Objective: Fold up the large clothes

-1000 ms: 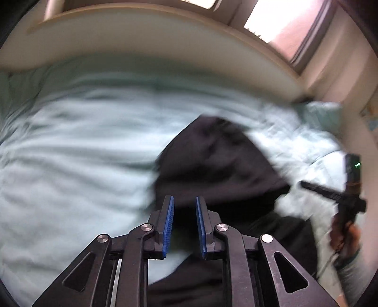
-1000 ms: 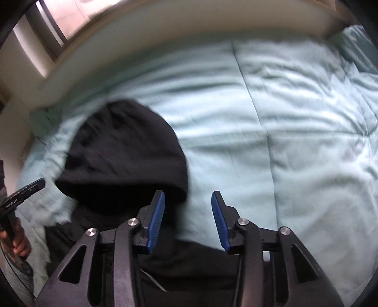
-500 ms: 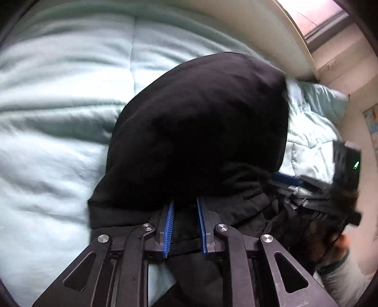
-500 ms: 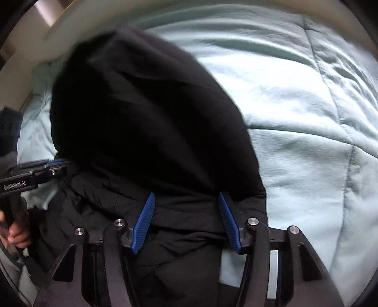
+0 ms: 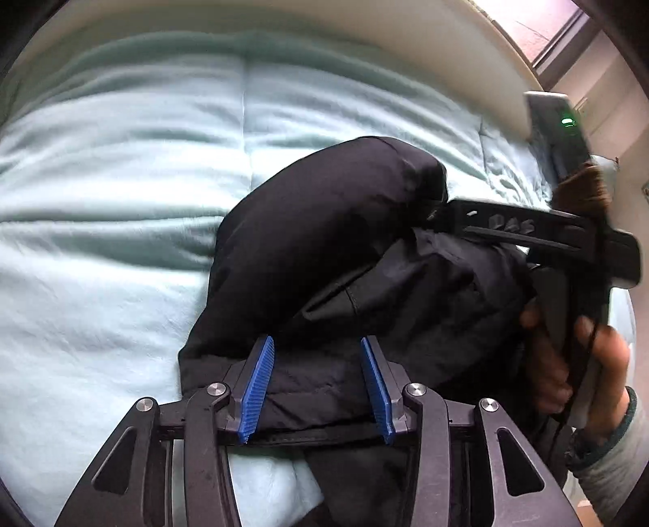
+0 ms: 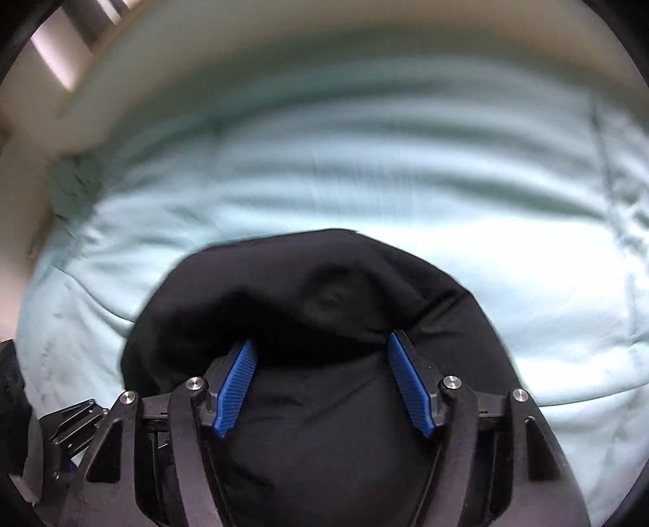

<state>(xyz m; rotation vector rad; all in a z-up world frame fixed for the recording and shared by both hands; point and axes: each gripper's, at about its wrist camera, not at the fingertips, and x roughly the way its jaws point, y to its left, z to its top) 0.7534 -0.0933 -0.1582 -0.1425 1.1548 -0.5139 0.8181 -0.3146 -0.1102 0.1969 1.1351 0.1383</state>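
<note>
A black padded jacket (image 5: 324,251) lies bunched on a pale green quilt (image 5: 121,170). My left gripper (image 5: 316,385) is open, its blue pads on either side of a fold of the jacket's edge. The right gripper's body (image 5: 527,231) shows in the left wrist view, pushed against the jacket from the right, held by a hand (image 5: 584,365). In the right wrist view my right gripper (image 6: 322,385) is open wide over the jacket (image 6: 324,292), with black cloth lying between the pads. The left gripper's body (image 6: 69,421) shows at the lower left.
The quilt (image 6: 365,162) covers a bed that fills both views. A cream headboard or wall edge (image 5: 365,28) runs along the far side. A window (image 5: 539,24) is at the upper right in the left wrist view.
My left gripper has opened from nearly shut. Both grippers came down close to the jacket. The right gripper has turned, and the jacket now sits lower in its view.
</note>
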